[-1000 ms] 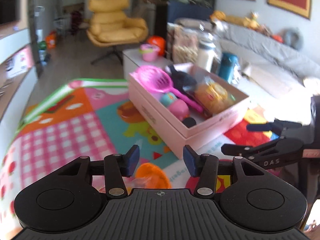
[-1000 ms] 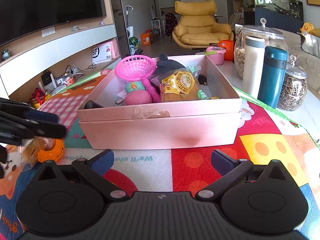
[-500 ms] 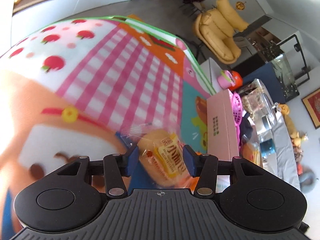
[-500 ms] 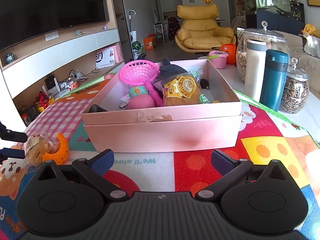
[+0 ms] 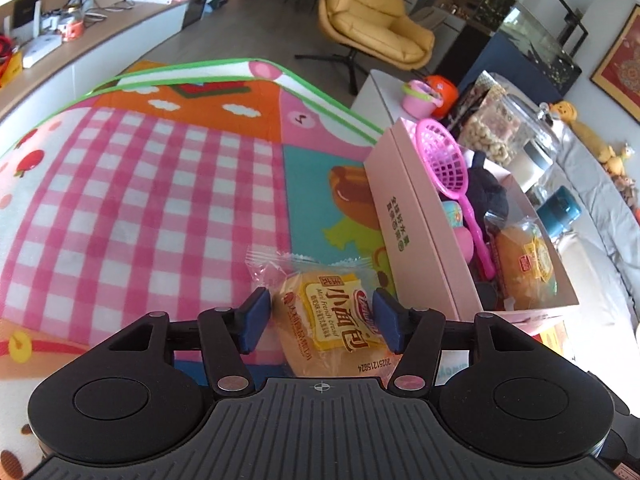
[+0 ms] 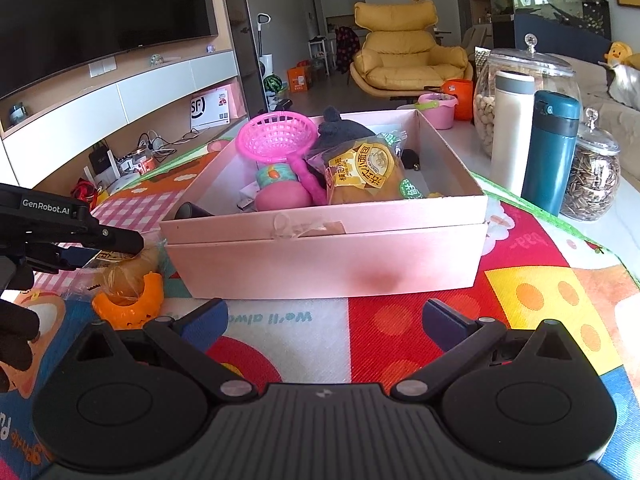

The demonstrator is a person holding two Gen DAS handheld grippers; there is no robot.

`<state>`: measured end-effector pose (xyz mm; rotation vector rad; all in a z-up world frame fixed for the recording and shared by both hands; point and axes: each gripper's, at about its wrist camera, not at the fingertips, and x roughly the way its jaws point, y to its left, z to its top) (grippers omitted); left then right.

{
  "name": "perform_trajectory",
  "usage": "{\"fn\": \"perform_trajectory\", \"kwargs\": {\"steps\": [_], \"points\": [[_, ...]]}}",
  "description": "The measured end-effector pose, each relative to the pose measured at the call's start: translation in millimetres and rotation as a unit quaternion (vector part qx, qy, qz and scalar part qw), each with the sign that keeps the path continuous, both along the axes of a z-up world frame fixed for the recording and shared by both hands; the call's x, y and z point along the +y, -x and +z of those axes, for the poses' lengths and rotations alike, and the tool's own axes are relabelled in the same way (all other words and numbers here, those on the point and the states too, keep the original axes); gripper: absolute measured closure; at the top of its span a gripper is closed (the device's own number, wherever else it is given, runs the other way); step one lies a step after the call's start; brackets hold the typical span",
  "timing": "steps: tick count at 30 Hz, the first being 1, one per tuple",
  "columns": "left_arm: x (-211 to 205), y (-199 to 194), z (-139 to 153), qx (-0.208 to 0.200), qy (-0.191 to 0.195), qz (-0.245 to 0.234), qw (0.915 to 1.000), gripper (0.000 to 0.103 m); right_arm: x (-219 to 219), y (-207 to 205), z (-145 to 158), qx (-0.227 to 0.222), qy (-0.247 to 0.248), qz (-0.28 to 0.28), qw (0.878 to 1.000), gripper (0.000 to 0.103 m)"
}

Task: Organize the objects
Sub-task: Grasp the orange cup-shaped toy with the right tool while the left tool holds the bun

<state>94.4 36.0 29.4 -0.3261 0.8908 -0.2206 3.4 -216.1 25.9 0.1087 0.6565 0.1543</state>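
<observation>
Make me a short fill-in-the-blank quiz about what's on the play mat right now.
1. The left tongs sit around a wrapped ____ bun.
2. The right tongs are open and hold ____.
3. The toy net in the box is ____ in colour.
4. The armchair behind the box is ____.

Missing words: bread; nothing; pink; yellow

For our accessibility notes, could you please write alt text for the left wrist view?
The left hand-held gripper has a wrapped bread roll between its blue fingers, above a colourful play mat. To the right, an open pink box holds a pink scoop and another bread roll.
</observation>
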Motion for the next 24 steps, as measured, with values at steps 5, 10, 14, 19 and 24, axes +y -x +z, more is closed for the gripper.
{"fn": "perform_trajectory", "kwargs": {"steps": [5,10,14,19,24], "points": [[-12.6,-1.5,-0.9,-0.003,-0.036,-0.025,0.999,0.035,1.0,-1.1,-0.7,0.006,0.001,-0.001,1.0,0.0],[-12.5,0.7,-4.0,-0.015,-0.036,-0.027,0.9989,0.036,2.3,-6.0,-3.7,0.023,0.003,0.001,1.0,0.0],[-4.1,10.1,-5.2,-0.028,-0.011,-0.025,0.9992,0.042,2.6,-10.3,-6.5,0.037,0.002,-0.001,0.999,0.0],[14.5,40.8,0.3,-0.044,0.026,-0.014,0.9986,0.045,7.9,-12.6,-8.0,0.041,0.017,-0.004,0.999,0.0],[34.9,74.3,2.3,-0.049,0.072,0.023,0.9959,0.045,18.8,-16.8,-9.5,0.056,0.059,0.0,0.997,0.0]]}}
